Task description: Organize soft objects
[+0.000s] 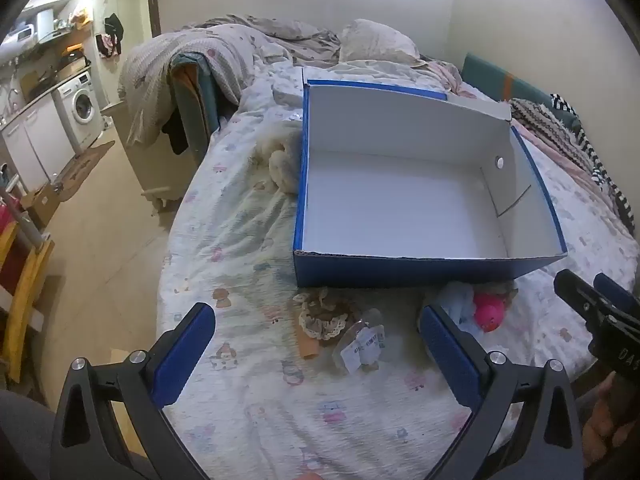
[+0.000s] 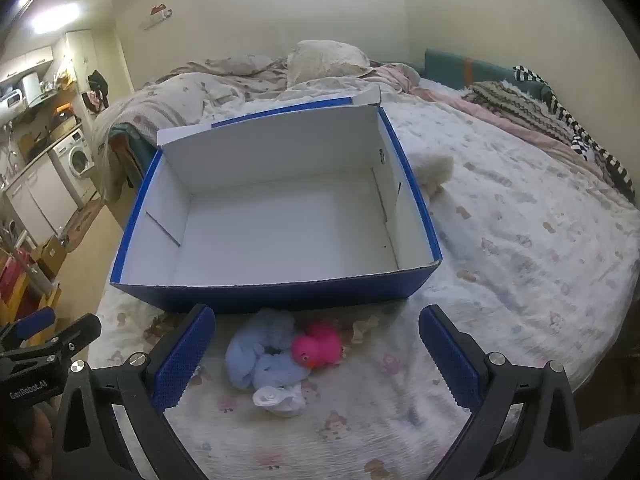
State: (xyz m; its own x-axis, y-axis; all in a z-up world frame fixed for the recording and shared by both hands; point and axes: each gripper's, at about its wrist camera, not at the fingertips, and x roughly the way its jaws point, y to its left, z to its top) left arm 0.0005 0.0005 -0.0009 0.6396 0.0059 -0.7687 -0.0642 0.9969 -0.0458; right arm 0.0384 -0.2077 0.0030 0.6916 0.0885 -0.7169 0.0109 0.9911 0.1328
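An empty blue cardboard box [image 1: 400, 270] with a white inside stands on the bed; it also shows in the right wrist view [image 2: 280, 294]. In front of it lie a brown lace scrunchie [image 1: 326, 316] with a plastic tag packet [image 1: 362, 346], a light blue soft cloth [image 2: 262, 354], a pink rubber duck [image 2: 318, 346] and a small white sock [image 2: 280, 400]. A cream plush toy [image 1: 282, 164] lies beside the box. My left gripper [image 1: 318, 350] is open above the scrunchie. My right gripper [image 2: 316, 350] is open above the blue cloth and duck.
The bed sheet [image 2: 520, 260] has a cartoon print. Crumpled quilts and a pillow [image 1: 376, 42] lie at the far end, striped blankets [image 2: 560, 120] at the right. The bed edge drops to the floor [image 1: 100, 220] on the left, with a washing machine [image 1: 82, 110] beyond.
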